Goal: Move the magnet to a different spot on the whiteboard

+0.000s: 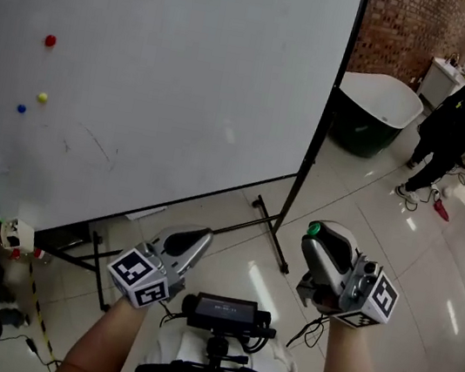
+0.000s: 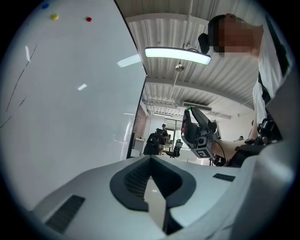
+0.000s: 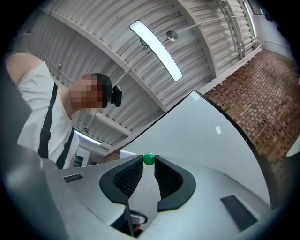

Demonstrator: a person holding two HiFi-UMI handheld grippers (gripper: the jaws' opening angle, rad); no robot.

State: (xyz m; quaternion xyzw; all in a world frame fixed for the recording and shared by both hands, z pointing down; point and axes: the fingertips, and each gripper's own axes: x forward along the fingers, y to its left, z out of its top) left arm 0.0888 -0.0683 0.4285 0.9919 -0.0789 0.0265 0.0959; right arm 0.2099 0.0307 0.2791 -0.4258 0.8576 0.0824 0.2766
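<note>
Whiteboard [image 1: 187, 85]: white, black frame, on a stand; fills the head view from 9 to 12 o'clock.
Left gripper [image 1: 201, 238]: at 6 o'clock, jaws pressed together, nothing between them.
Right gripper [image 1: 317, 234]: at 4 o'clock, off the whiteboard, jaw tips pinching the magnet.
Magnet [image 3: 149, 159]: small glossy green ball, at the very tips of the right jaws.
Red magnet [image 1: 50, 41], yellow magnet [image 1: 42, 97], blue magnet [image 1: 21, 108]: on the whiteboard at 10 o'clock.

Whiteboard [image 1: 192, 59]: glossy, smooth; stand [image 1: 313, 150] looks like matt metal. Floor [image 1: 361, 211]: shiny tiles. Wall [image 1: 409, 25]: rough brick. L claw [image 2: 150, 158] & R claw [image 3: 149, 161]: matt plastic, ribbed pads [image 3: 129, 178]. Magnet [image 3: 149, 159]: glossy plastic. Ceiling [image 3: 93, 42]: corrugated metal.
</note>
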